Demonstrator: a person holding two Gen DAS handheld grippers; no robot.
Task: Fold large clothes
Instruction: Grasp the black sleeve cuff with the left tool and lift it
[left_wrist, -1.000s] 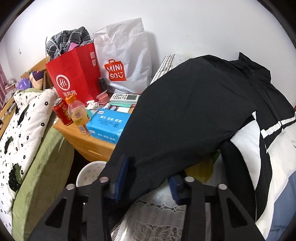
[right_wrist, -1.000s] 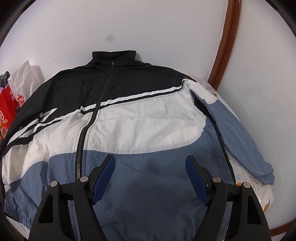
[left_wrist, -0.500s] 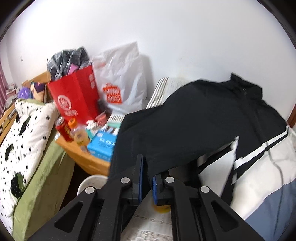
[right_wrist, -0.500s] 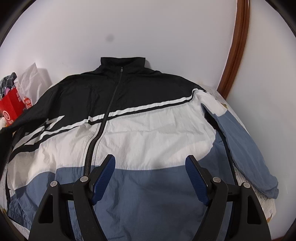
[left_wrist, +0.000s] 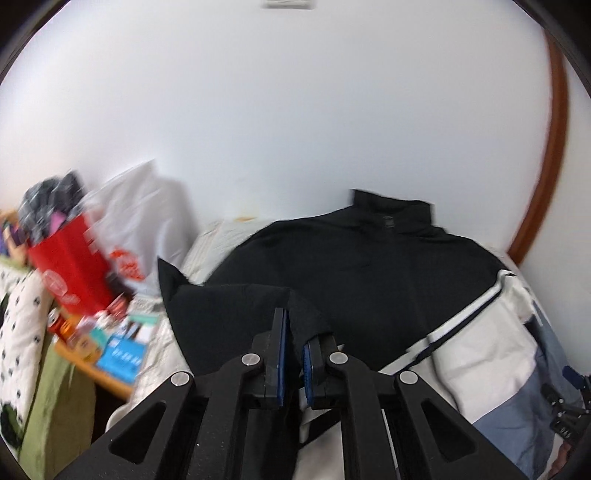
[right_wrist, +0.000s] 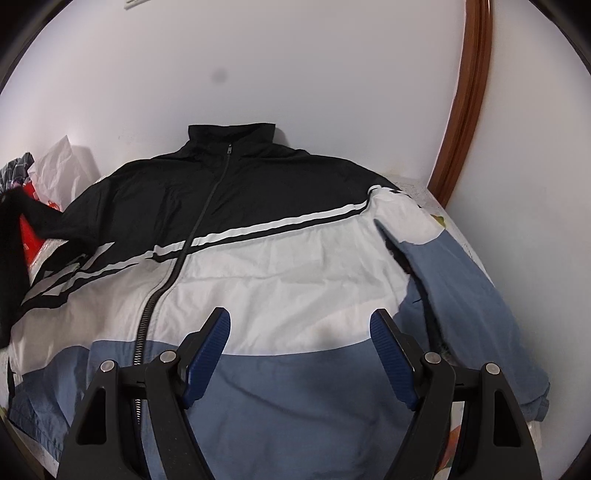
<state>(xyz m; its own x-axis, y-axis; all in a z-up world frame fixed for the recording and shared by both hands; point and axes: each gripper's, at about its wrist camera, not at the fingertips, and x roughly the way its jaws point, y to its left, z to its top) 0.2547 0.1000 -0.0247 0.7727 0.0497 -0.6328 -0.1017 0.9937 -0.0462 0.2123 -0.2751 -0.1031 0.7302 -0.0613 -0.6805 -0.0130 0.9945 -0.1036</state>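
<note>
- Far left, on a wooden side table (left_wrist: 110, 380): red bag (left_wrist: 68, 266), white bag (left_wrist: 144, 225), cans and a blue box, all blurred.
- Left gripper (left_wrist: 293, 345) clenched on the black sleeve (left_wrist: 229, 314), lifted clear of the bed.
- Jacket (right_wrist: 280, 266) spread front-up on the bed, zipped, collar at the wall.
- Right gripper (right_wrist: 300, 341) released, jaws wide, above the blue hem.
- Blue sleeve (right_wrist: 469, 291) lying flat, far right.
</note>
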